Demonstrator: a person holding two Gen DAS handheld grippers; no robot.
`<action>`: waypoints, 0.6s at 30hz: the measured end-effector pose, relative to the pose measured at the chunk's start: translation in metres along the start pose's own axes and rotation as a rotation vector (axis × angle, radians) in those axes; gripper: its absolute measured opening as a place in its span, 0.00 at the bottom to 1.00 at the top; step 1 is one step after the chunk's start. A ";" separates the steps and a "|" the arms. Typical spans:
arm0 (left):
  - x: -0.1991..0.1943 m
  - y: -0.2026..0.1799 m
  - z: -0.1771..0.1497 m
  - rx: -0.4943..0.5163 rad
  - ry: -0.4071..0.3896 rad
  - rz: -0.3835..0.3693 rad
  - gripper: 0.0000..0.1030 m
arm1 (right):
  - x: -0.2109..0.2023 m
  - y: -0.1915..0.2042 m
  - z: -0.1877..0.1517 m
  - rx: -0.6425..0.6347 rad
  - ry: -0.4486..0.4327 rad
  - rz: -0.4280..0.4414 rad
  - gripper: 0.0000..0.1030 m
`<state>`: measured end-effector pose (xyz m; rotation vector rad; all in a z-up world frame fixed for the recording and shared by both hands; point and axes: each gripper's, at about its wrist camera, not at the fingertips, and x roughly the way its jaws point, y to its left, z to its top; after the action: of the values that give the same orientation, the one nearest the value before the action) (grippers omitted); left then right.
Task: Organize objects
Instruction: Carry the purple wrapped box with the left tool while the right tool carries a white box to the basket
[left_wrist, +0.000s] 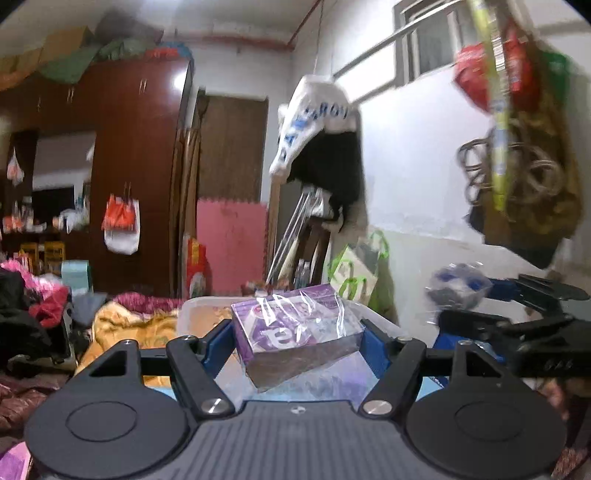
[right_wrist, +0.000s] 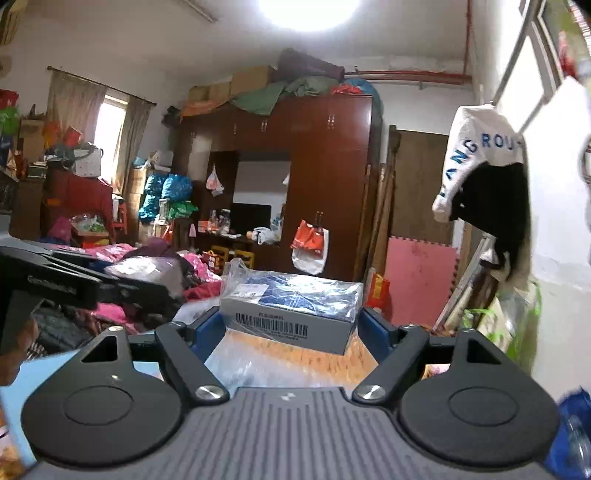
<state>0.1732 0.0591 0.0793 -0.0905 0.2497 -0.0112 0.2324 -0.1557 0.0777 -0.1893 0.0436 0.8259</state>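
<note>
My left gripper (left_wrist: 295, 332) is shut on a purple box wrapped in clear plastic (left_wrist: 295, 328), held tilted in the air above a clear plastic bin (left_wrist: 199, 310). My right gripper (right_wrist: 290, 321) is shut on a grey and blue box with a barcode, wrapped in clear plastic (right_wrist: 291, 310), also held up in the air. The right gripper shows in the left wrist view at the right edge (left_wrist: 517, 317), with the blue box in plastic (left_wrist: 458, 284) in it. The left gripper shows at the left of the right wrist view (right_wrist: 74, 284).
A bed heaped with pink and yellow blankets and clothes (right_wrist: 147, 266) lies to the left. A dark wooden wardrobe (right_wrist: 325, 177) stands at the back. A pink foam mat (right_wrist: 417, 280), hanging clothes (right_wrist: 491, 184) and bags line the right wall.
</note>
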 end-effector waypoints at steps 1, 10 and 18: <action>0.017 0.002 0.009 -0.004 0.027 0.008 0.73 | 0.019 -0.004 0.005 -0.023 0.022 0.005 0.78; 0.098 0.029 0.012 -0.079 0.166 0.095 0.73 | 0.086 -0.026 -0.009 -0.008 0.151 -0.011 0.83; 0.068 0.047 0.001 -0.135 0.133 0.038 1.00 | 0.046 -0.023 0.001 -0.004 0.127 -0.034 1.00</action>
<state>0.2394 0.1046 0.0590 -0.2193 0.3854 0.0373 0.2807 -0.1371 0.0772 -0.2450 0.1576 0.7794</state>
